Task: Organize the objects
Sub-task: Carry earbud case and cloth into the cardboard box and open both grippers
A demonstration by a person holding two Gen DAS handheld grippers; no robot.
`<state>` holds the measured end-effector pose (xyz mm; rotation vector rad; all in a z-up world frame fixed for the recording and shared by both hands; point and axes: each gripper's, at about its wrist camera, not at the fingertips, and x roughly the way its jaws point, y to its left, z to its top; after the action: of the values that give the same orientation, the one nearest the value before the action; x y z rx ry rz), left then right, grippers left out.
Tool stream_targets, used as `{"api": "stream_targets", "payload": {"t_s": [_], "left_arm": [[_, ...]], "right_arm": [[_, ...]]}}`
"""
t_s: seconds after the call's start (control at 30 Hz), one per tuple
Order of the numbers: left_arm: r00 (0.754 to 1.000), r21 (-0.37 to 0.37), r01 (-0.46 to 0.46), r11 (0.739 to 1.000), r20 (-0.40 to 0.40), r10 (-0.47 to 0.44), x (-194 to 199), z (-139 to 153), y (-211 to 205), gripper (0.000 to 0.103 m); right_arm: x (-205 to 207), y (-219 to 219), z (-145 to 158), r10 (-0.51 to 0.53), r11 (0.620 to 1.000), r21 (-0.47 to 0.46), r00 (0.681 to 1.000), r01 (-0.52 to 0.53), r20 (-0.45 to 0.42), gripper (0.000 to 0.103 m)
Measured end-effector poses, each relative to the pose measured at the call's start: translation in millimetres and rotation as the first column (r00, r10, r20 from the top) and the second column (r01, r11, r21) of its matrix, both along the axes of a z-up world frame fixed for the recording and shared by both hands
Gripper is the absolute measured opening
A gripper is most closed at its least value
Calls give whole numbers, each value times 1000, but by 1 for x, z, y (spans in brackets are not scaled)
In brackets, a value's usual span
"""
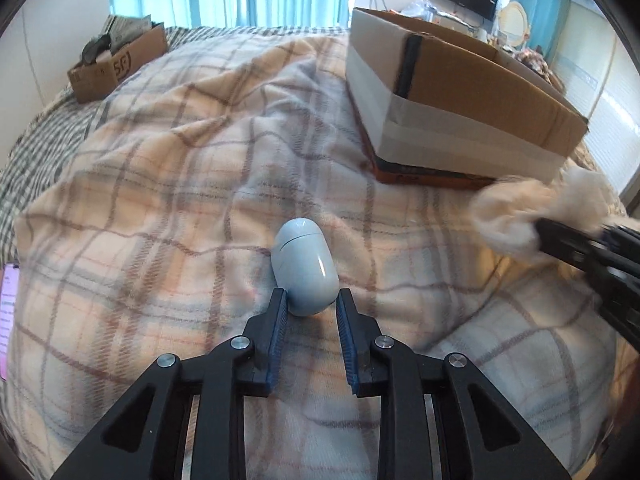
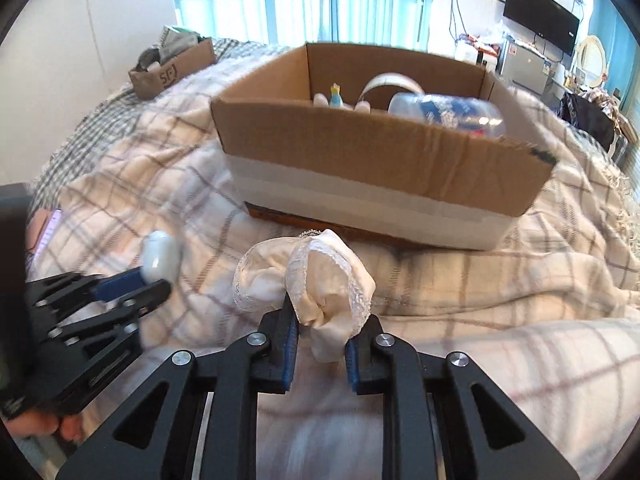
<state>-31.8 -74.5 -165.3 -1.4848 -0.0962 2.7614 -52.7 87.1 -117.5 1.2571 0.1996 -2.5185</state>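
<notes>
My right gripper (image 2: 320, 340) pinches the cream lace-trimmed cloth bundle (image 2: 312, 280) okay, but my left gripper (image 1: 310, 304), barely closed round the smooth pale-blue egg-shaped plastic case (image 1: 304, 266), might squirt it out across the plaid bed blanket (image 1: 160, 200).

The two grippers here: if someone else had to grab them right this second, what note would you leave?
Left gripper: around the pale blue earbud case on the plaid blanket; whether it is clamped is unclear.
Right gripper: shut on the cream lace cloth bundle, just in front of the large cardboard box.
Done: the box already holds a plastic bottle, a tape roll and a small figure.
Left: drop the cloth in, then the case.
</notes>
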Motion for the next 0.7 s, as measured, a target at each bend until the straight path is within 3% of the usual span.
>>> {"api": "stream_targets", "payload": {"t_s": [0.13, 0.27, 0.7], "left_arm": [[999, 38, -22, 999, 50, 20, -11, -14, -8, 28], [999, 102, -30, 994, 35, 27, -12, -13, -18, 27], [999, 112, 14, 994, -34, -10, -4, 10, -14, 23]], "right_arm": [[8, -2, 16, 12, 1000, -3, 1000, -12, -21, 18], [15, 0, 28, 22, 999, -22, 999, -23, -34, 18], [22, 8, 51, 41, 997, -65, 997, -46, -69, 19]]}}
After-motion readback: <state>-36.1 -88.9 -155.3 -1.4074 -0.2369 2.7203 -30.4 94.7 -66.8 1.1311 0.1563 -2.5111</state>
